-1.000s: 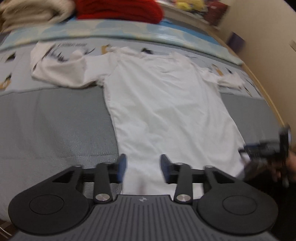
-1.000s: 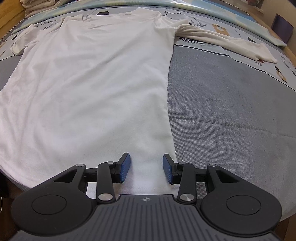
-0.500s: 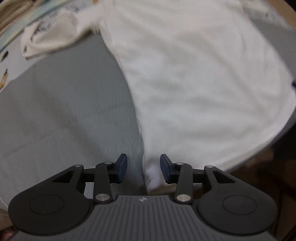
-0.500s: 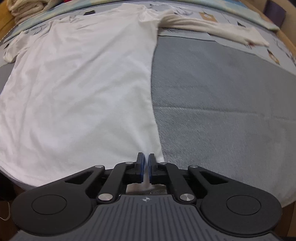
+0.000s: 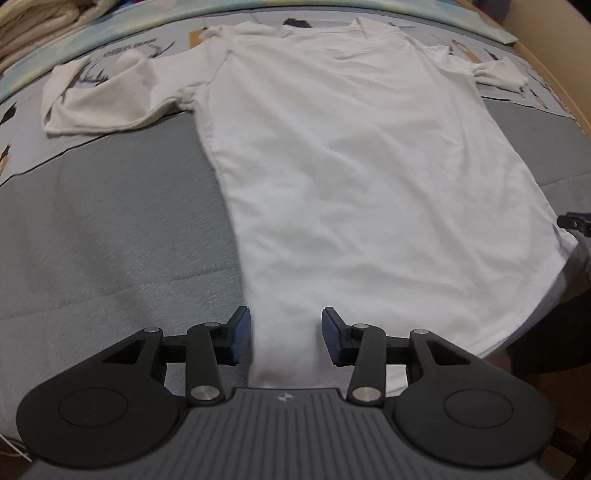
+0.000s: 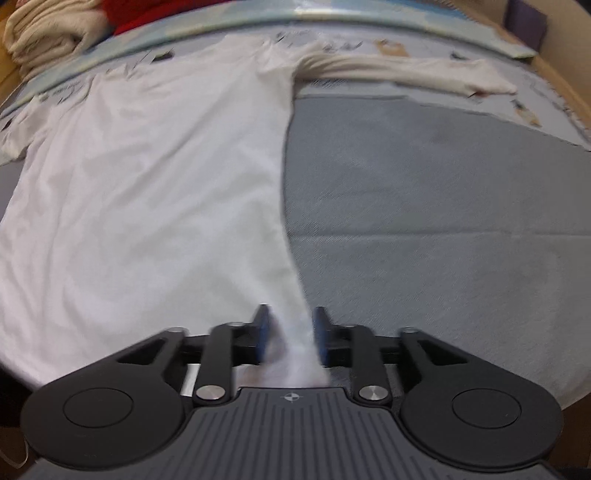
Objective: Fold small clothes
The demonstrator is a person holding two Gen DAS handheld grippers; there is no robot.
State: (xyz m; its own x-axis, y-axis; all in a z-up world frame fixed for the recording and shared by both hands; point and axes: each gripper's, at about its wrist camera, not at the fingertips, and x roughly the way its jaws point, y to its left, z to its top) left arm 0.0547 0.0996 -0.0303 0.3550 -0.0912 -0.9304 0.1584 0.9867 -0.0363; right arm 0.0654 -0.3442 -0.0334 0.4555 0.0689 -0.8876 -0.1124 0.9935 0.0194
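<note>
A white long-sleeved shirt (image 5: 351,166) lies flat on the bed with its collar at the far end. My left gripper (image 5: 286,339) points steeply down at the shirt's near left hem corner. Its jaws stand open with a strip of cloth between the blue pads. In the right wrist view, the same shirt (image 6: 147,184) fills the left half and its right sleeve (image 6: 406,74) stretches out to the right. My right gripper (image 6: 290,332) is at the near right hem corner. Its jaws are opening, with a bunch of white cloth between them, blurred.
A grey bed cover (image 5: 92,221) lies under the shirt, with a patterned pale blue sheet (image 5: 22,110) beyond it. Folded cream blankets (image 6: 48,33) and red fabric (image 6: 147,14) sit at the far left. The wooden bed edge (image 5: 546,74) runs along the right.
My left gripper shifted from the middle of the hem to its left corner and sank lower. My right gripper shut at the right hem corner, then opened again.
</note>
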